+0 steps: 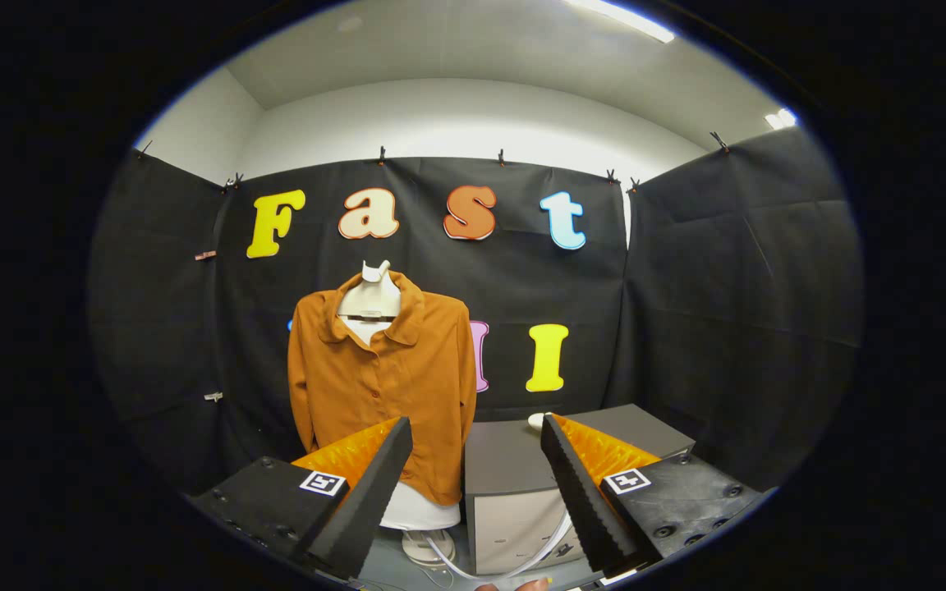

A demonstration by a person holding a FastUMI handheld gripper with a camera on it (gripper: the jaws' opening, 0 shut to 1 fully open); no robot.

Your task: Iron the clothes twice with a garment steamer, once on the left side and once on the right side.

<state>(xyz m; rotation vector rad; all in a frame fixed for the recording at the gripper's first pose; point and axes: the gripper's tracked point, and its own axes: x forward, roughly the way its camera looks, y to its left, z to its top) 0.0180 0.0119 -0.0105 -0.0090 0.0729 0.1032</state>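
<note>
The gripper [477, 484] hangs well back from the work with its two fingers [374, 484] spread wide and nothing between them. My read is that the task is only at its start.

Far ahead and a touch left, beyond the left finger, the clothes [395, 377] are in place: a rust-orange shirt dressed on a white mannequin torso [415, 510]. It has a rounded collar and a buttoned front, and its sleeves hang straight down. It stands upright on the form, presumably so both front sides fall flat and a steamer head can run down each one. The cloth looks thin and matte, with soft folds.

To the right of the shirt sits a grey cabinet [514, 460], boxy and smooth. On its top, just past the right fingertip, a small pale round object [535, 421] peeks out. It could be part of the garment steamer, but I cannot tell. A pale hose [522, 562] loops low in front of the cabinet, between the fingers, which hints at the same appliance.

The fingers themselves are black wedges with ridged inner faces and orange ribbed backs, each base carrying a square printed marker. The ridges likely help bite a smooth handle.
</note>
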